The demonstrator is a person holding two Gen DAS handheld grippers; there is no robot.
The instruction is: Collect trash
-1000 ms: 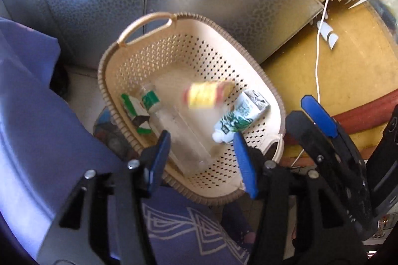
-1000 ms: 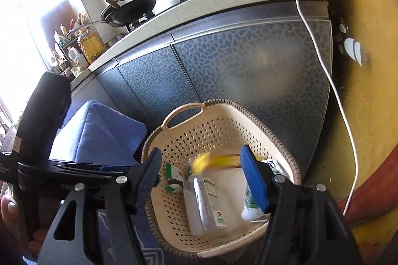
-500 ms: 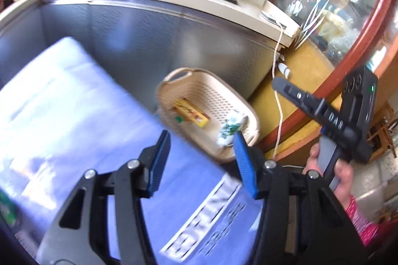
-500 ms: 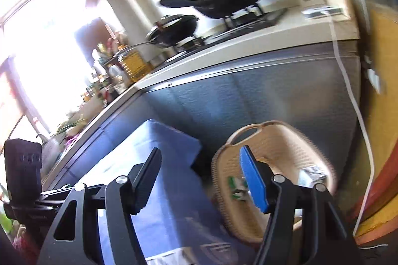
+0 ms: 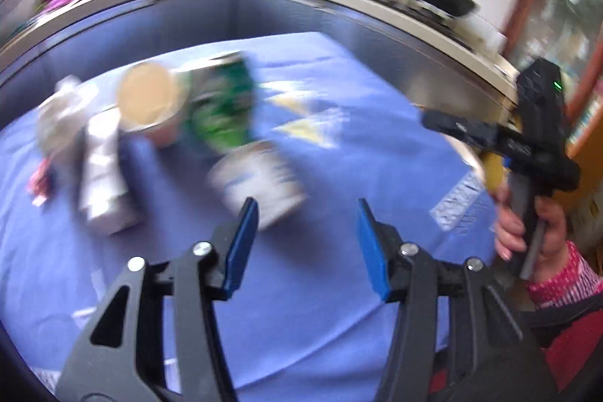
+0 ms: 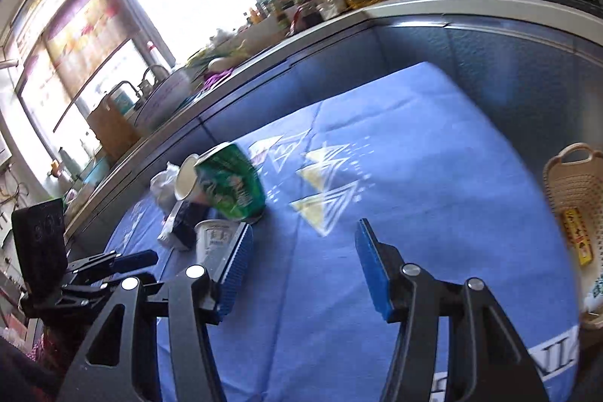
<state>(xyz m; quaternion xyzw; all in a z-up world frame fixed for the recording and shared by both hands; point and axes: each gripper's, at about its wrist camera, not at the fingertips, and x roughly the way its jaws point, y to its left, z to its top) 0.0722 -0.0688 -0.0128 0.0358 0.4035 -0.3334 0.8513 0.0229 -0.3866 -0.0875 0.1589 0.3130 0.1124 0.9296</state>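
Both grippers are being held above a desk (image 6: 395, 145) covered in a blue cloth with white and yellow triangle prints.

Left gripper (image 5: 307, 243): fingers are being kept about half open, nothing between them, blue pads facing bare cloth.

Right gripper (image 6: 301, 266): fingers are closing at this moment, still well apart, and nothing is being gripped between them. In the left wrist view the right gripper's handle is being clasped by a hand (image 5: 527, 224) with a pink patterned sleeve.

Trash is being seen clustered on the far left part of the cloth: a green snack canister (image 6: 230, 185) lying on its side, a white paper cup (image 6: 186, 177) lying just beside it with its mouth showing, a small clear plastic cup (image 6: 215, 243) just in front of the canister, a dark carton (image 6: 184, 224) and a crumpled white wrapper (image 6: 164, 183) behind. The left wrist view of this pile is being blurred.

A beige perforated basket (image 6: 569, 175) is sitting beyond the cloth's right edge, with a yellow packet (image 6: 576, 236) lying inside it.
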